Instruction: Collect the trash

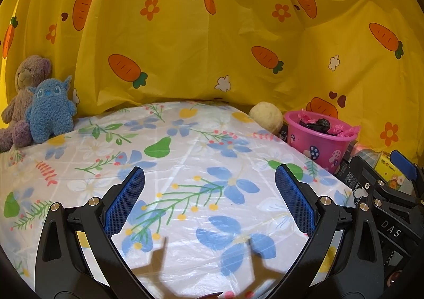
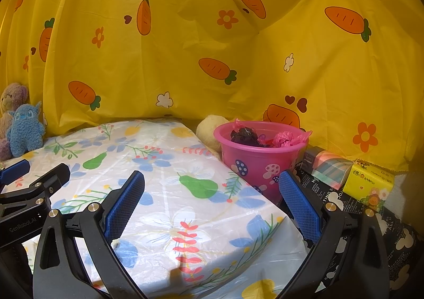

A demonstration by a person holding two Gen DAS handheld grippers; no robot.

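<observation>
A pink bucket with mushroom prints stands off the table's right edge; it also shows in the right wrist view. Inside lie a crumpled black bag and crumpled pink bags. My left gripper is open and empty above the flowered tablecloth. My right gripper is open and empty, just in front and left of the bucket. Each gripper shows at the edge of the other's view.
A brown teddy and a blue plush sit at the table's far left. A cream ball lies behind the bucket. Tissue packs and a pastel box lie right of the bucket. A yellow carrot curtain hangs behind.
</observation>
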